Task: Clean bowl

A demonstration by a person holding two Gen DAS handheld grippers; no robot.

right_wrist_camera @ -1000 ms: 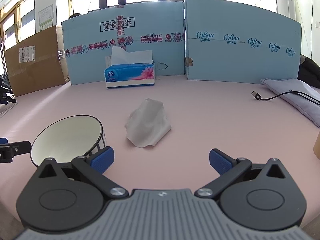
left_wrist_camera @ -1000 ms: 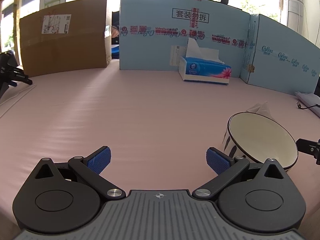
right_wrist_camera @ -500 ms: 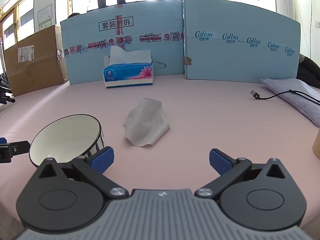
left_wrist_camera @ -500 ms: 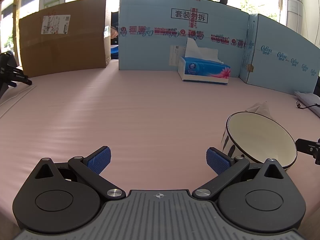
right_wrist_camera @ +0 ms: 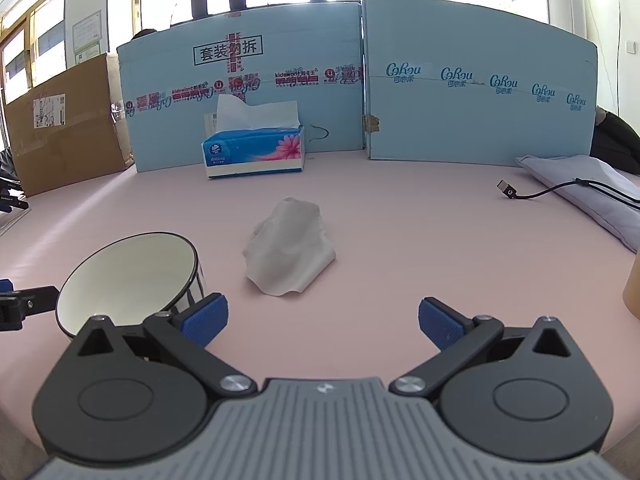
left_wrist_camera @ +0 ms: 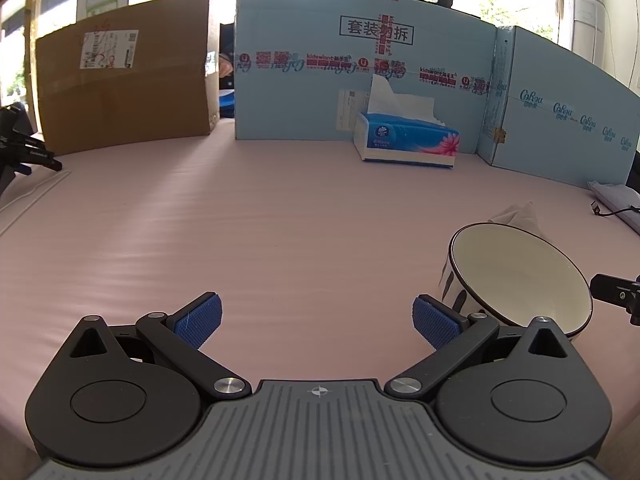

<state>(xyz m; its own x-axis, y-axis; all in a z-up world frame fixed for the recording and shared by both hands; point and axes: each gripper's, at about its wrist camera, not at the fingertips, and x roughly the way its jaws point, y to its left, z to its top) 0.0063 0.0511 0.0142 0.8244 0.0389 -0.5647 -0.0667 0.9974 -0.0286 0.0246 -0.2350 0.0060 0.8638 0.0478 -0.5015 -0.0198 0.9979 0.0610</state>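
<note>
A white bowl with a dark rim and dark stripes on its wall stands on the pink table, just right of my left gripper, which is open and empty. The bowl also shows in the right wrist view, just left of my right gripper, which is open and empty. A crumpled white tissue lies on the table ahead of the right gripper; its tip shows behind the bowl in the left wrist view.
A blue tissue box stands at the back against blue cardboard panels. A brown cardboard box stands back left. A grey pouch with a black USB cable lies at the right. A brown object sits at the right edge.
Both grippers have shifted slightly; the bowl and tissue sit a little further left in the views. Nothing was taken hold of or let go.
</note>
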